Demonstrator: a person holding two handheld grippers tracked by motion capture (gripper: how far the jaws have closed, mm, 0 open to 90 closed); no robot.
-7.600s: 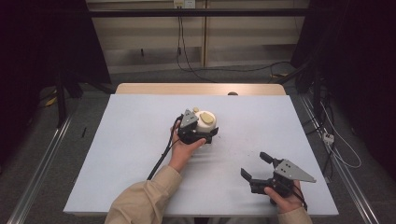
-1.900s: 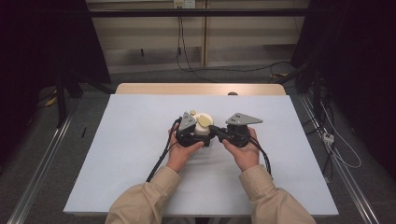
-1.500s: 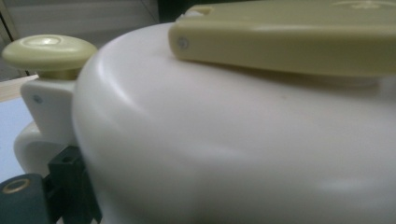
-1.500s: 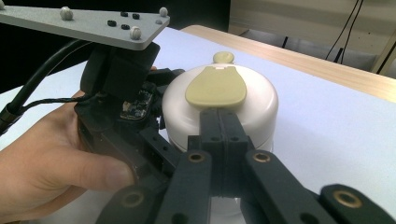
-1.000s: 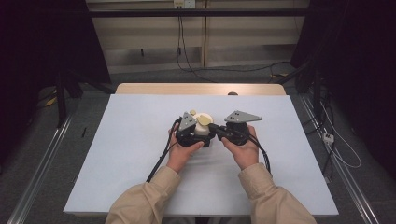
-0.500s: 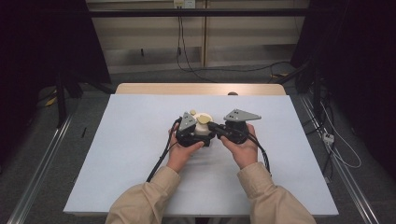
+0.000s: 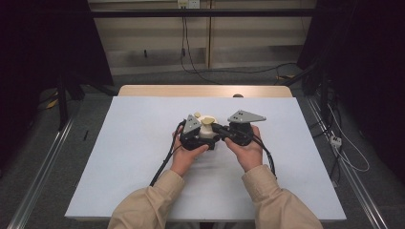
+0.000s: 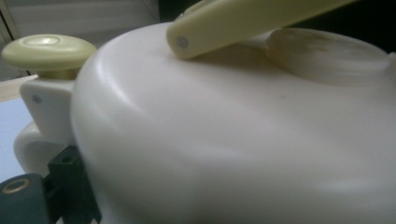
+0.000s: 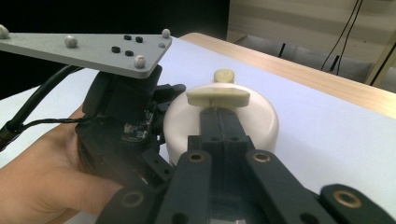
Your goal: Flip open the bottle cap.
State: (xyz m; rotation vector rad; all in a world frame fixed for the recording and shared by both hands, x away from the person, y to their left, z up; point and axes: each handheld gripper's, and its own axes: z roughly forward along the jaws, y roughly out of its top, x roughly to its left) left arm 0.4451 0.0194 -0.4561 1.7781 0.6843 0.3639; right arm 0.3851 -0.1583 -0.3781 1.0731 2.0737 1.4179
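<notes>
A round cream container (image 7: 208,130) with a pale yellow bar handle (image 9: 218,96) and a yellow knob (image 9: 224,74) is held just above the middle of the white table (image 7: 129,162). My left gripper (image 7: 206,140) is shut on the container's body from the left; its cream wall (image 8: 233,140) looms right in front of the left gripper view, with the knob (image 8: 49,49) at upper left. My right gripper (image 9: 218,111) comes in from the right with its jaws pressed together, the tips lying on the lid and reaching the yellow bar. Whether they pinch it I cannot tell.
A bare wooden strip (image 7: 200,90) runs along the table's far edge. Black cables (image 7: 162,164) trail from both grippers toward the person. Metal rails (image 7: 38,181) and loose cords (image 7: 348,152) lie on the floor on both sides.
Early on the right gripper stood open near the table's front right; it has since come up to the container and shut. Over the last second nothing has visibly moved.
</notes>
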